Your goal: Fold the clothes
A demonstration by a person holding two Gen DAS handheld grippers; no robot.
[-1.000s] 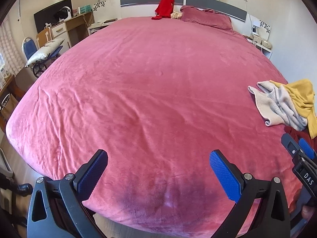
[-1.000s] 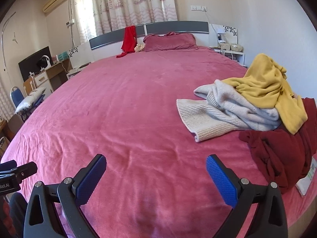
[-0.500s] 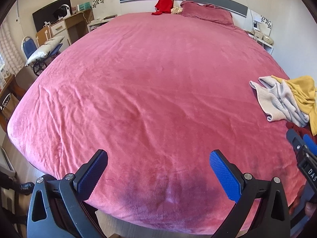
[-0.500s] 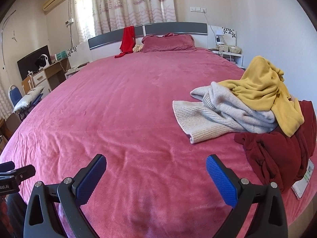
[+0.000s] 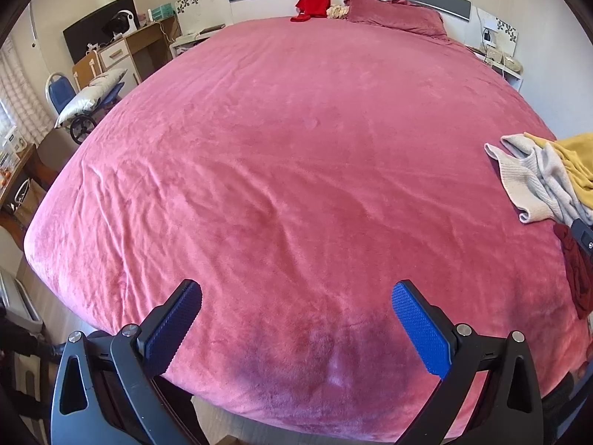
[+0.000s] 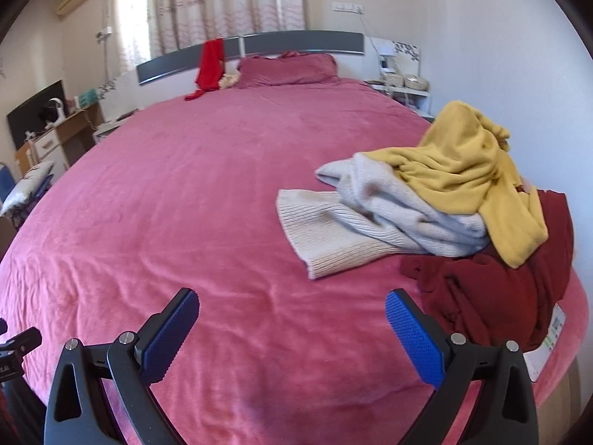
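Observation:
A heap of clothes lies on the right side of the pink bed [image 6: 185, 193]: a yellow garment [image 6: 467, 163] on top, a cream knit sweater [image 6: 355, 222] under it, a dark red garment [image 6: 489, 289] nearest the edge. In the left wrist view the sweater [image 5: 530, 181], the yellow garment [image 5: 578, 159] and the red one [image 5: 578, 278] show at the far right. My right gripper [image 6: 292, 319] is open and empty, above the bedspread just left of the heap. My left gripper [image 5: 296, 315] is open and empty over the bed's [image 5: 296, 148] near edge.
A bright red garment [image 6: 210, 65] hangs on the headboard beside a pink pillow [image 6: 289, 68]. A desk and a chair with a pillow [image 5: 92, 92] stand left of the bed, a nightstand [image 6: 404, 89] at the right. A booklet [image 6: 548, 341] lies at the bed's right edge.
My right gripper has moved closer to the heap and turned right. My left gripper has drawn back and risen, so more of the bed's near edge shows.

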